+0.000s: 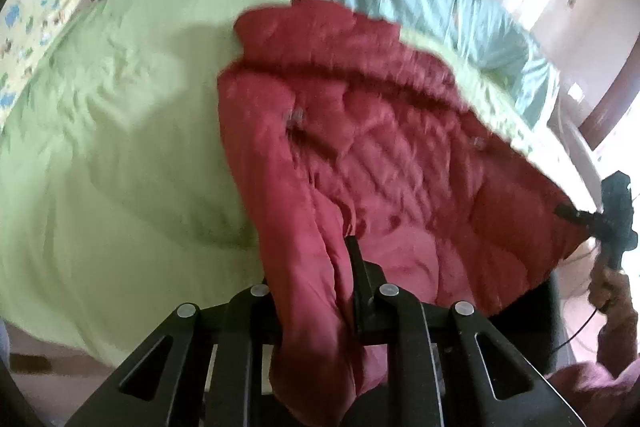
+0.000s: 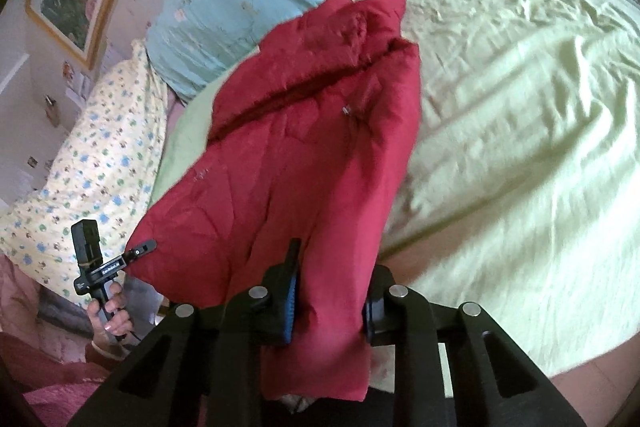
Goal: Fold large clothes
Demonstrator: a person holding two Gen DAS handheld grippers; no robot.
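Both claws, the left gripper (image 1: pixel 320 267) and right gripper (image 2: pixel 332 279), clamp the near hem of a red quilted jacket (image 1: pixel 360 131) (collar far) over a green bedsheet (image 1: pixel 120 147).

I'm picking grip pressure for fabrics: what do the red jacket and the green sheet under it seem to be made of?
Red jacket: looks like padded, quilted synthetic shell with a slight sheen; stitched diamond puffs show on it. Green sheet: seems thin woven cloth, maybe cotton, matte to faintly glossy, with fine soft creases. Neither fibre can be confirmed from the look alone.
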